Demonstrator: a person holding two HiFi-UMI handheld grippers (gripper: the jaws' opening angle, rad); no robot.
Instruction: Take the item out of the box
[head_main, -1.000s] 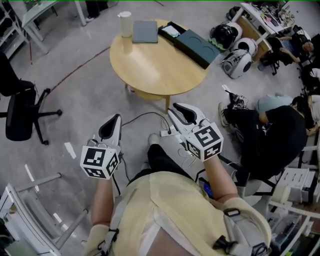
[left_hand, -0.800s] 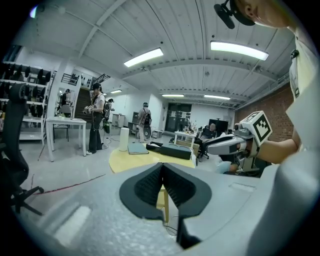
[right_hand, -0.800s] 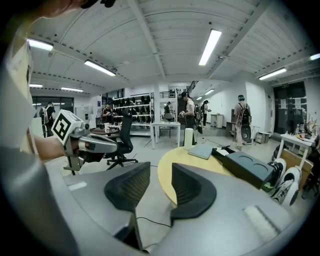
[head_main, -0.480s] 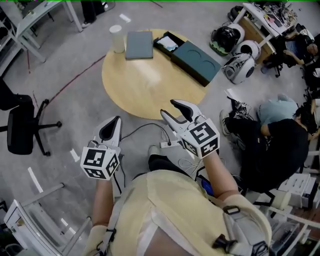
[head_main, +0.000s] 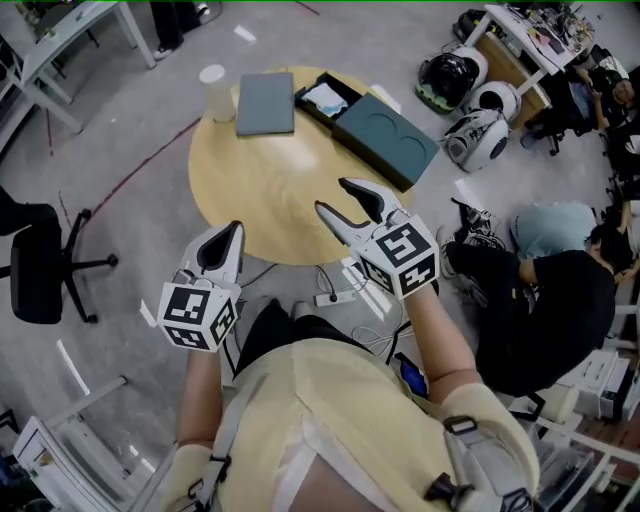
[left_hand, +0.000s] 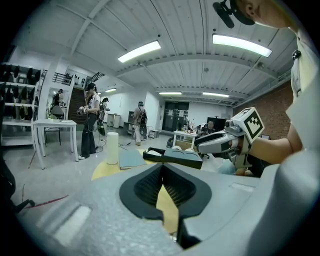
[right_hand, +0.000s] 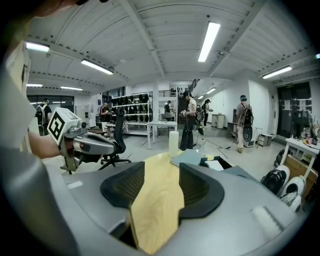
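An open dark box (head_main: 325, 100) lies at the far side of the round wooden table (head_main: 260, 190), with a white item (head_main: 324, 96) inside it. Its dark teal lid (head_main: 387, 122) rests beside it on the right. My right gripper (head_main: 343, 203) hovers over the table's near right edge, well short of the box. Its jaws are opening and nothing is between them (right_hand: 161, 175). My left gripper (head_main: 226, 243) is held at the table's near left edge with its jaws shut and empty (left_hand: 162, 167). The box (right_hand: 216, 164) shows ahead of the right gripper.
A white cylinder (head_main: 213, 92) and a flat grey-blue pad (head_main: 265, 103) sit on the table's far left. A black office chair (head_main: 40, 270) stands at the left. White and black helmets (head_main: 470, 128) and a seated person (head_main: 545, 290) are at the right. A power strip (head_main: 330, 297) lies on the floor.
The table has come nearer in view. My right gripper has moved forward over the table's edge and its jaws have spread wider. The left gripper has kept its place and stayed shut.
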